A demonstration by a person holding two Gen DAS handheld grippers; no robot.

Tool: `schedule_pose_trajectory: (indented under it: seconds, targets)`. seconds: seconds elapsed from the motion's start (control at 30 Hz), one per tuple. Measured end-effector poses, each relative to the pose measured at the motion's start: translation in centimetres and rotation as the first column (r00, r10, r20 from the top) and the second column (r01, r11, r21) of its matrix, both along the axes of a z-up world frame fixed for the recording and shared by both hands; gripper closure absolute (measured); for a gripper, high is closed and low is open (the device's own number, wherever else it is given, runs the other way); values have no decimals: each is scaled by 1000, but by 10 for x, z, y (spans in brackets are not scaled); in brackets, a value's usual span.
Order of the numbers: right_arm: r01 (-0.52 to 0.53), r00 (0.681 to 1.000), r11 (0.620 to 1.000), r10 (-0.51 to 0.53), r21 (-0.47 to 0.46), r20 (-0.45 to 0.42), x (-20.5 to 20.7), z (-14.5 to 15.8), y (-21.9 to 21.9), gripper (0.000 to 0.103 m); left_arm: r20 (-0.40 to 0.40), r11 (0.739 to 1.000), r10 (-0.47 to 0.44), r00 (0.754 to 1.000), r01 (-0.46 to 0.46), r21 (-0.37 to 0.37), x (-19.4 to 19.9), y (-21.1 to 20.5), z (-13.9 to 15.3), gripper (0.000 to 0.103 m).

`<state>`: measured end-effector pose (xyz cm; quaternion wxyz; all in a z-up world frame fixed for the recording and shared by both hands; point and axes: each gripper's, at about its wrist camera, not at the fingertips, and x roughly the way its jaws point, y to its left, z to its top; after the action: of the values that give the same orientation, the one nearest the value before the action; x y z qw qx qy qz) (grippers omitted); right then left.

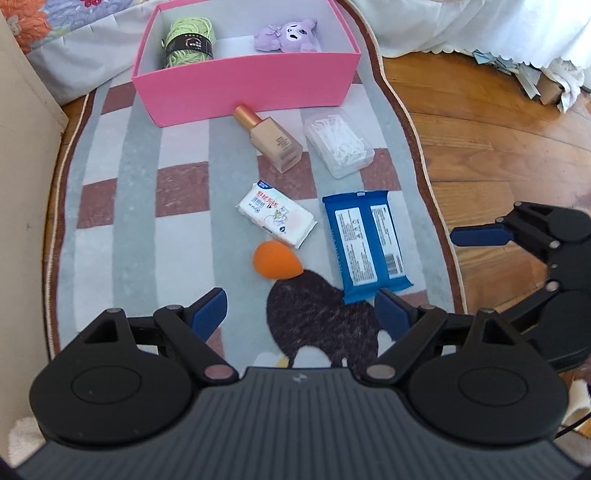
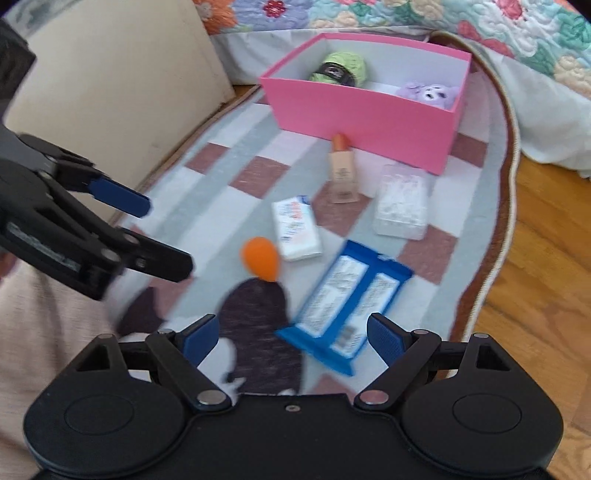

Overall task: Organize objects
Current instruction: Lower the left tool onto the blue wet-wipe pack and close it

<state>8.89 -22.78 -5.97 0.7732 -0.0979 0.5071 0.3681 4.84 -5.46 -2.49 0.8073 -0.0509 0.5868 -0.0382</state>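
Both my left gripper (image 1: 301,314) and right gripper (image 2: 291,338) gape empty, right view blurry, plush (image 2: 430,94) half-hidden behind the pink box (image 2: 364,114) wall.

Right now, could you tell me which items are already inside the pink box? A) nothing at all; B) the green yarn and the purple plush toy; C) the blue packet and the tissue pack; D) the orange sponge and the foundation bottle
B: the green yarn and the purple plush toy lie inside the pink box, while the other items lie on the rug outside it.
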Motion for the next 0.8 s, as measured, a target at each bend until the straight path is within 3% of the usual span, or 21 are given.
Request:
schedule_pose_trajectory:
  seconds: [0.33, 0.5, 0.6, 0.8]
  targets:
    - [69, 985, 997, -64, -26, 160, -10, -72, 9, 13, 34, 991, 24, 999, -19, -134, 22, -17, -47, 20]
    - [108, 988, 993, -112, 40, 110, -13, -90, 9, 13, 8, 986, 13, 1000, -12, -165, 32, -26, -80, 28]
    - [130, 983, 991, -132, 29, 127, -16, -96, 11, 13, -19, 983, 13, 1000, -17, -183, 38, -31, -99, 41]
    - [195, 973, 981, -194, 3, 125, -14, -105, 11, 13, -14, 986, 46, 999, -48, -159, 40, -37, -125, 48]
